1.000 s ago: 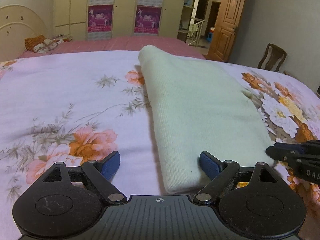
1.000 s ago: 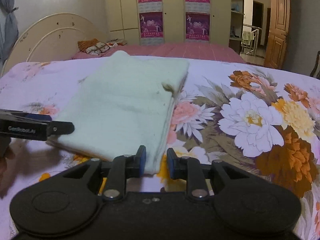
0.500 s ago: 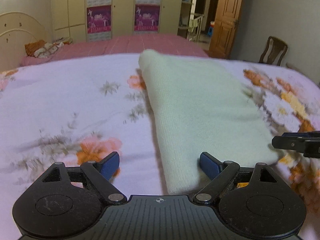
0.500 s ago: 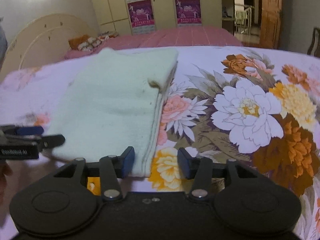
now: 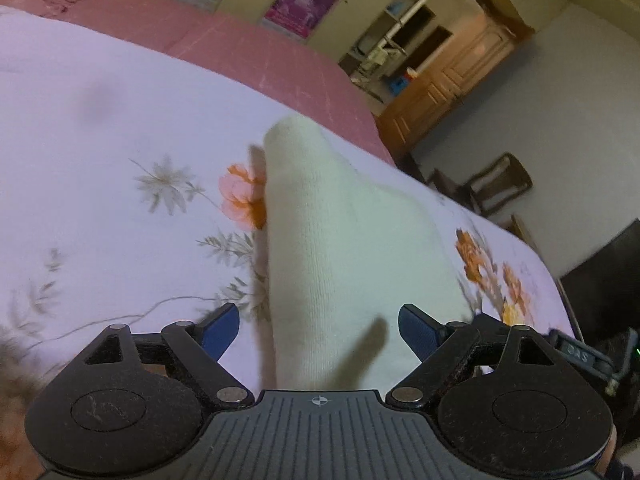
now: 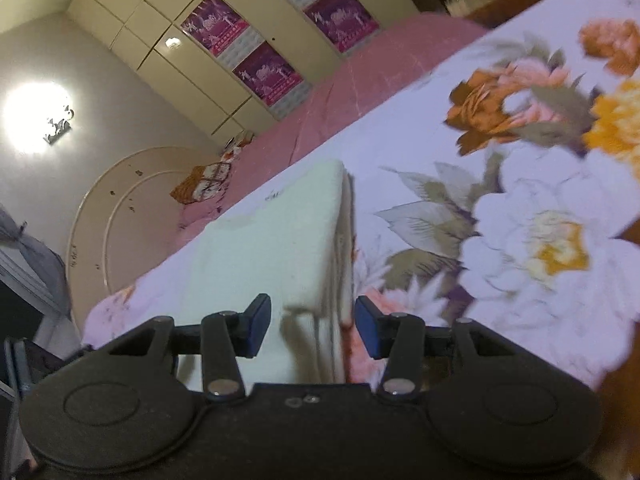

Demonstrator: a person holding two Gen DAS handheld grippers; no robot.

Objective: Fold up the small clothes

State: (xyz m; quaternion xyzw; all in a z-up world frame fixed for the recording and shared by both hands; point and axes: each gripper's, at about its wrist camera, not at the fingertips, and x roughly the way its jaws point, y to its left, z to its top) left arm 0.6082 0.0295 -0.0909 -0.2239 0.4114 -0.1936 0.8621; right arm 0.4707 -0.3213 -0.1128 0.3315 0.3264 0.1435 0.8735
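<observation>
Floral-sheeted bed [image 5: 100, 128] bearing folded pale-green garment [image 5: 340, 248]

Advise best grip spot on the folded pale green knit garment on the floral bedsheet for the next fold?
Probably the near short end of the folded pale green knit garment, one gripper per near corner. The left gripper and right gripper both stand open there, pads off the cloth. The stacked layer edges show on its right side, so come in low from the near end and catch all layers off the floral bedsheet.
</observation>
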